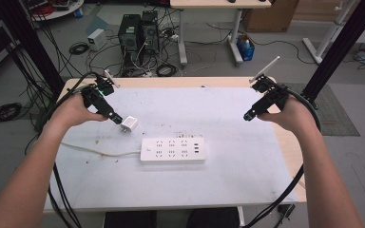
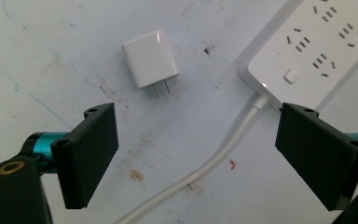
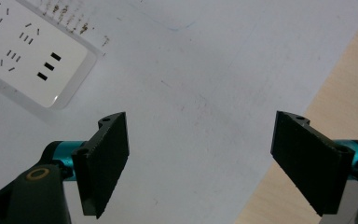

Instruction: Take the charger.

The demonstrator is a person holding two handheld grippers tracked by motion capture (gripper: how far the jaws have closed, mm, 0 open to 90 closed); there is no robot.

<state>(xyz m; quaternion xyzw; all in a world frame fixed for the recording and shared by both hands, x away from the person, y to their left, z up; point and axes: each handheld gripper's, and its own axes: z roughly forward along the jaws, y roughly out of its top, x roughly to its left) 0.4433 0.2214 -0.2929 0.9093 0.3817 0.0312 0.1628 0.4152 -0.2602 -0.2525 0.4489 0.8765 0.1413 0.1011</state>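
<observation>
Left gripper view: the left gripper (image 2: pixel 196 154) hangs with its flat black jaws spread wide and empty, just short of a small glossy white plug (image 2: pixel 150 58) lying flat, two metal prongs toward the jaws. A smooth white power strip (image 2: pixel 307 51) and its round cord (image 2: pixel 223 151) lie beside it on the scuffed white table (image 2: pixel 51 56). The right gripper (image 3: pixel 200 163) is also spread, over bare tabletop.

High view looks forward and down over the whole table (image 1: pixel 266 180); each gripper view rides close above the tabletop, looking down along its black jaws. All three share the white power strip (image 1: pixel 173 150).
</observation>
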